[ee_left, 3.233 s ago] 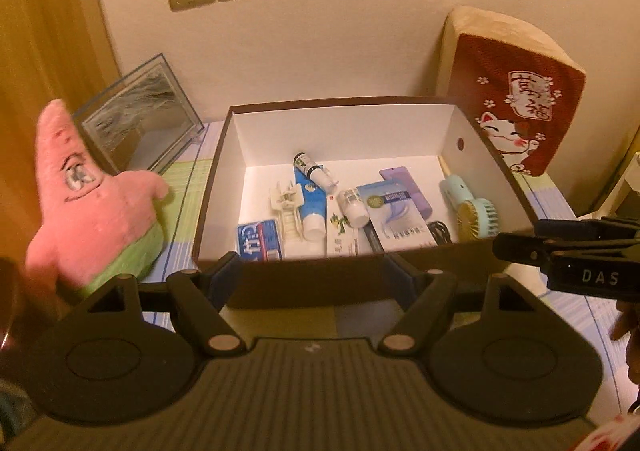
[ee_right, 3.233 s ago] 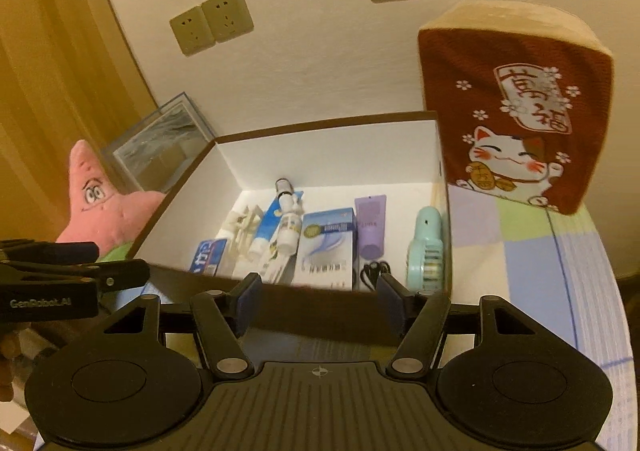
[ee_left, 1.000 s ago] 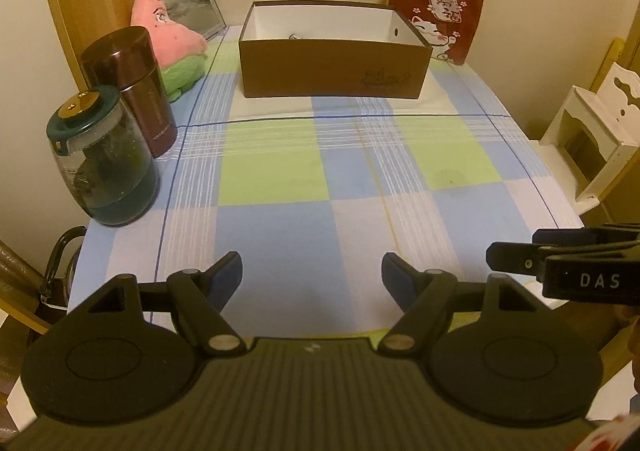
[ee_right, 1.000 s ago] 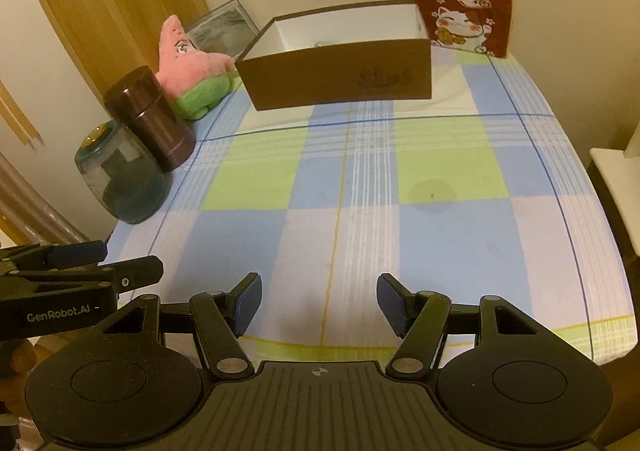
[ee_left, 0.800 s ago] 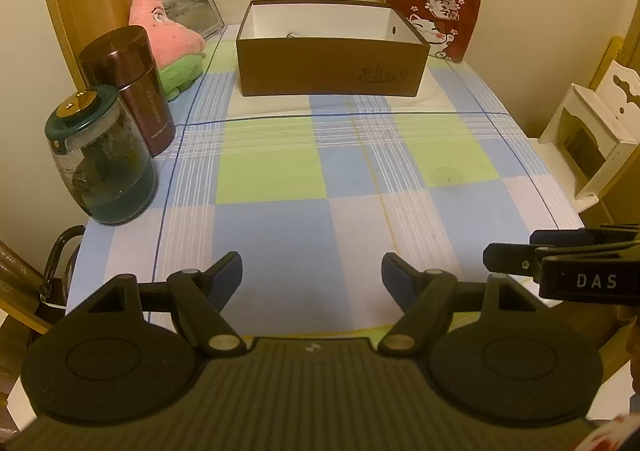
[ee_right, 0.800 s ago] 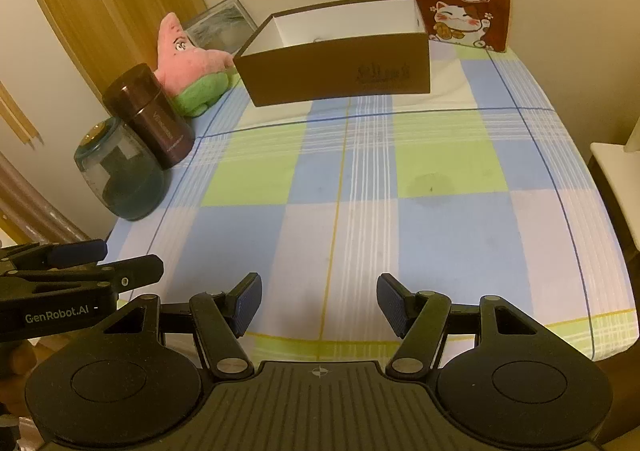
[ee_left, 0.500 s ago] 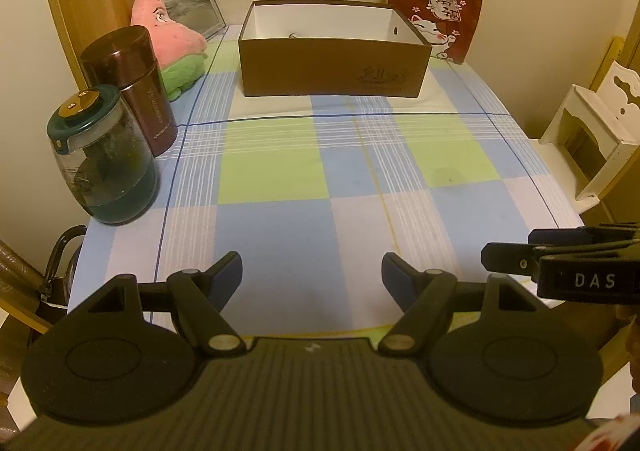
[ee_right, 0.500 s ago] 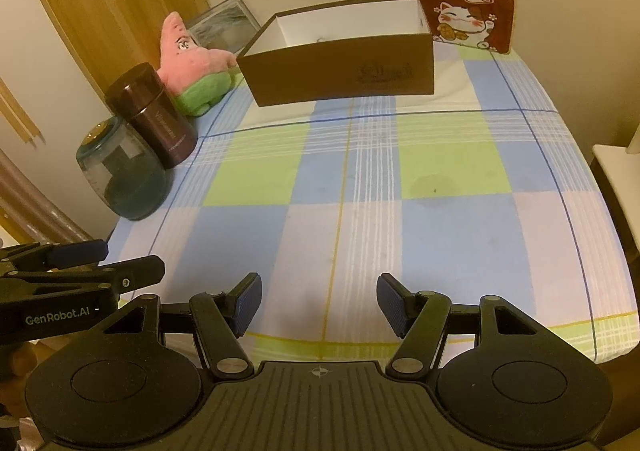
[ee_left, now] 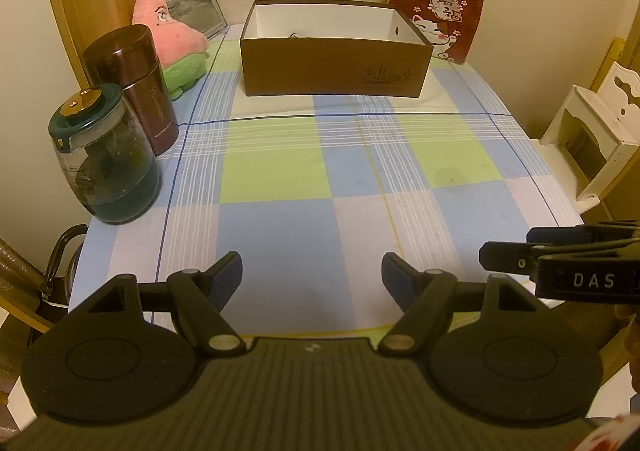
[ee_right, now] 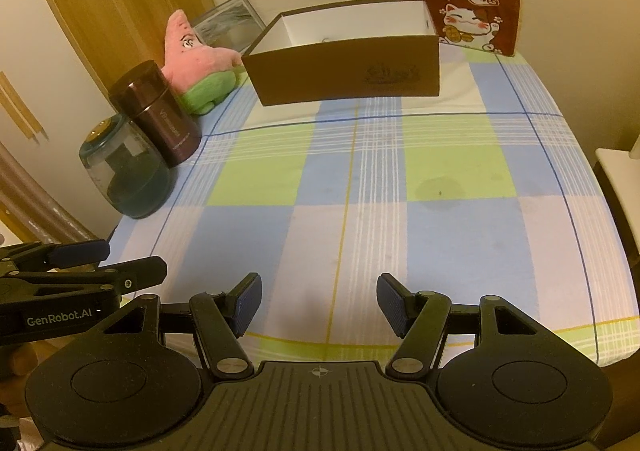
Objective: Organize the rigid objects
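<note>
Warm yellow light falls on a counter covered with a checked cloth [ee_left: 276, 171] of blue, green and white squares, pushed against a cream wall with sockets.

At the far end of the counter stands an open brown cardboard box [ee_left: 334, 69], white inside, with a faint logo on its near wall; only a thin dark loop shows above that wall, and the rest of its contents are hidden. Just behind its right corner leans a red cushion with a lucky-cat print [ee_left: 438, 25]. To the box's left lies a pink star-shaped plush toy [ee_left: 170, 37] with green shorts, in front of a framed picture [ee_left: 194, 9] propped against the wall. Nearer along the left edge stands a dark maroon canister [ee_left: 134, 85], and just beside it a glass kettle with a teal lid [ee_left: 102, 155].

The left tongs [ee_left: 312, 277] hang over the near edge of the cloth, jaws wide apart with nothing between them. The right tongs [ee_right: 319, 301] hover alongside, jaws also apart and empty. Each appears at the edge of the other's view.
</note>
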Demonstrator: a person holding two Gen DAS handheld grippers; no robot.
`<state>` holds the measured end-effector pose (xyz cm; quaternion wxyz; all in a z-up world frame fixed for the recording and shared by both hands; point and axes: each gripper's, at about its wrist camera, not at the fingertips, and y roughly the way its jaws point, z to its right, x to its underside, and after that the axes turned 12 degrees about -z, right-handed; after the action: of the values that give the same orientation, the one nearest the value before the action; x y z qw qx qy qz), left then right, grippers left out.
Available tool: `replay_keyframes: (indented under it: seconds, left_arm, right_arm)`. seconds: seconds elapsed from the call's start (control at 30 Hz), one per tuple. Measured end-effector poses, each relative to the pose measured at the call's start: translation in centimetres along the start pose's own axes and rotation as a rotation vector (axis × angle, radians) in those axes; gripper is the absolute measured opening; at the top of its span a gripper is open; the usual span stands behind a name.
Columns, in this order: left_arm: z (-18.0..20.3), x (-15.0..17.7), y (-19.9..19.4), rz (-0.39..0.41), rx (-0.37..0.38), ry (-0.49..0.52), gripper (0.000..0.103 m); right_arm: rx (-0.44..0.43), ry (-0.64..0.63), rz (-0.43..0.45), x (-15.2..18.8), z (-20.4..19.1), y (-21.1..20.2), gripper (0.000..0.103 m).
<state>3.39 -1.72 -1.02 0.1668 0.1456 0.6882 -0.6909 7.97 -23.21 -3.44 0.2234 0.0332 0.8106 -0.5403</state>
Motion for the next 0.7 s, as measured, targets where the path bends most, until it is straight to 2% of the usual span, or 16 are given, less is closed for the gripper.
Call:
replay_keyframes:
  seconds: [0.7]
  left_arm:
    - [0.23, 0.07, -0.16, 0.005, -0.002, 0.004, 0.075]
  right_arm:
    - [0.001, -0.001, 0.003, 0.02, -0.08, -0.12, 0.064]
